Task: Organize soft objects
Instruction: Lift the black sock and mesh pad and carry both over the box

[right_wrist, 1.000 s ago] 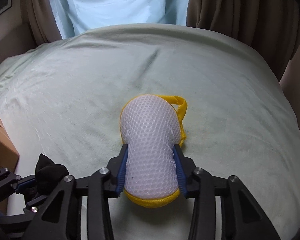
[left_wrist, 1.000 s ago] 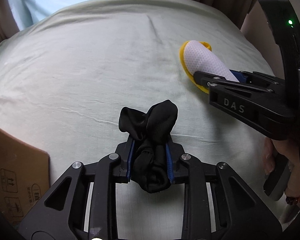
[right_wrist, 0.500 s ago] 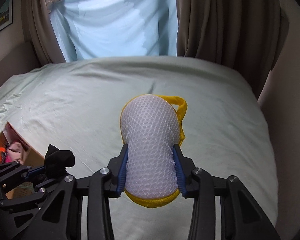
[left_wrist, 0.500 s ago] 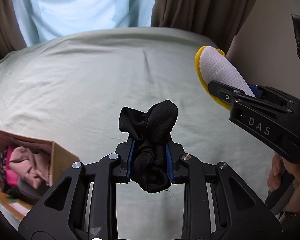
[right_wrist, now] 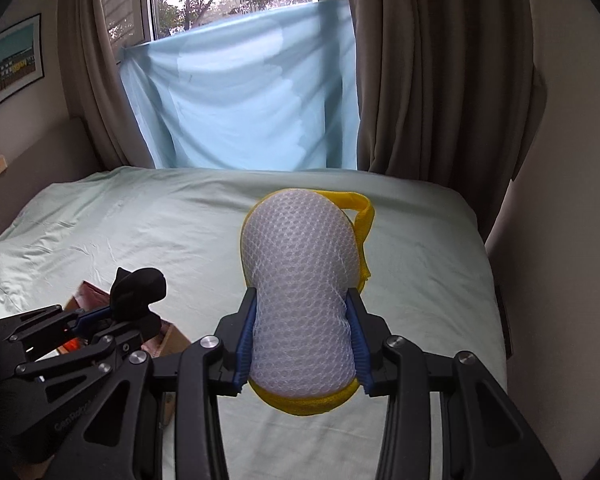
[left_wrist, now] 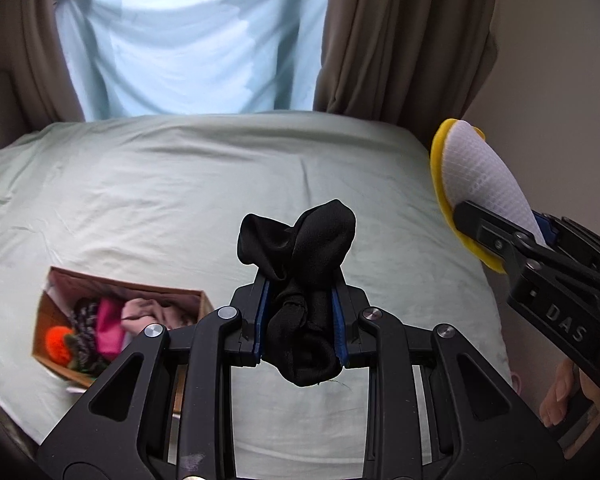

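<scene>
Left gripper point(left_wrist: 300, 322): clenching a black sock bundle point(left_wrist: 300, 276) at its knotted waist; the bundle is hanging above the bed.
Right gripper point(right_wrist: 302, 342): grasping a white mesh sponge point(right_wrist: 302, 280) with yellow trim, pinched narrow between the pads.
Handling: both are looking light and soft, squashing under the pads; the middle seems the safest hold.
Axis: each is lying lengthwise along its gripper, pointing forward toward the window.
Surroundings: a cardboard box point(left_wrist: 198, 298) of clothes is sitting on the pale green sheet point(left_wrist: 180, 184), below and left.
</scene>
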Demonstrator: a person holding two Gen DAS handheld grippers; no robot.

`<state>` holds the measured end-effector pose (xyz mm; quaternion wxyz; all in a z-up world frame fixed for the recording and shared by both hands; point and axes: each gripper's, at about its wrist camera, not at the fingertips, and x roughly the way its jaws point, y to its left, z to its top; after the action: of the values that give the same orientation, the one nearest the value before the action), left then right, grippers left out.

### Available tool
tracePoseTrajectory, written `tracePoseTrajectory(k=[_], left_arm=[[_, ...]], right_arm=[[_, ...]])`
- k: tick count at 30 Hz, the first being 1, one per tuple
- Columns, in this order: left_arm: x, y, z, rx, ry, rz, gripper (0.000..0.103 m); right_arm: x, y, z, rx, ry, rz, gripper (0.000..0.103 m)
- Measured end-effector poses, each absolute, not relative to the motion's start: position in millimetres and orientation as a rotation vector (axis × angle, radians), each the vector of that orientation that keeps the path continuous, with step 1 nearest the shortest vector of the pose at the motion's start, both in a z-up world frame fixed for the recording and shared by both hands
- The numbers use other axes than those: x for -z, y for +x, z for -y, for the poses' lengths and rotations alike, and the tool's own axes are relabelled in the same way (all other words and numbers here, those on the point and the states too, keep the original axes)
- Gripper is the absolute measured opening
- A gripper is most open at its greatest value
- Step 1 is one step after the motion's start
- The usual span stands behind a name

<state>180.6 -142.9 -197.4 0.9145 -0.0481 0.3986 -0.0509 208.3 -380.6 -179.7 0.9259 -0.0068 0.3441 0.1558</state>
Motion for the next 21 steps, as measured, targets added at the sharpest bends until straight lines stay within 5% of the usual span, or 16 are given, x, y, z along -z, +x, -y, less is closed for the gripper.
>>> tracePoseTrajectory(k=[11,21], left_arm=[[147.8,149.7,73.3,0.137,-0.115,-0.782,0.023],[158.1,150.7,-43.5,0.131,-0.1,-0.85,0.023]], right_arm=[[119.9,147.2,328.2,-0.336,0.011,-0.692,0.038],[109.2,123.1,231.4,-0.352,0.034,-0.742,0.038]])
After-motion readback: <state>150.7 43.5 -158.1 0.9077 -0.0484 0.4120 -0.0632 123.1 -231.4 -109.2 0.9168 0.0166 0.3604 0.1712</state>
